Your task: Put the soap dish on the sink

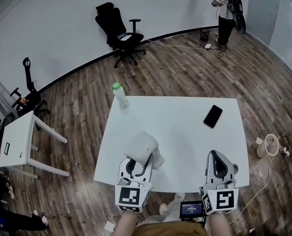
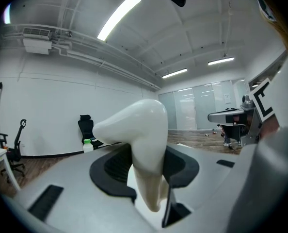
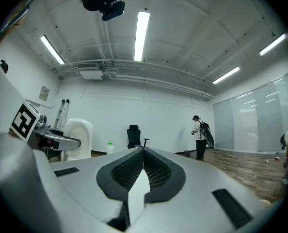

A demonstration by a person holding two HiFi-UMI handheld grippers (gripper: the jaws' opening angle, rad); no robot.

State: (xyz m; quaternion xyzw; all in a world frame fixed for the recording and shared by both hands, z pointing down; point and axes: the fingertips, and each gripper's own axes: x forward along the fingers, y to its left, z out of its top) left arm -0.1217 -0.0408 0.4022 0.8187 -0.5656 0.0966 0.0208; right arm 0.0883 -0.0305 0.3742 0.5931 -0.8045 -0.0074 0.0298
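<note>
The soap dish [image 1: 145, 144] is a smooth white rounded piece held above the near left part of the white table [image 1: 185, 136]. My left gripper [image 1: 137, 157] is shut on it; in the left gripper view the soap dish [image 2: 145, 130] fills the gap between the two dark pads and sticks out forward and up. My right gripper [image 1: 216, 155] hovers over the table's near right edge, its jaws shut with nothing between them. In the right gripper view the right gripper [image 3: 143, 154] has its pads meeting, and the soap dish [image 3: 79, 137] appears to its left.
A clear bottle with a green cap [image 1: 120, 95] stands at the table's far left corner. A black phone [image 1: 213, 116] lies at the far right. On the wooden floor are a black office chair [image 1: 120, 33], a small white table [image 1: 18, 139] and a person [image 1: 226, 14] far back.
</note>
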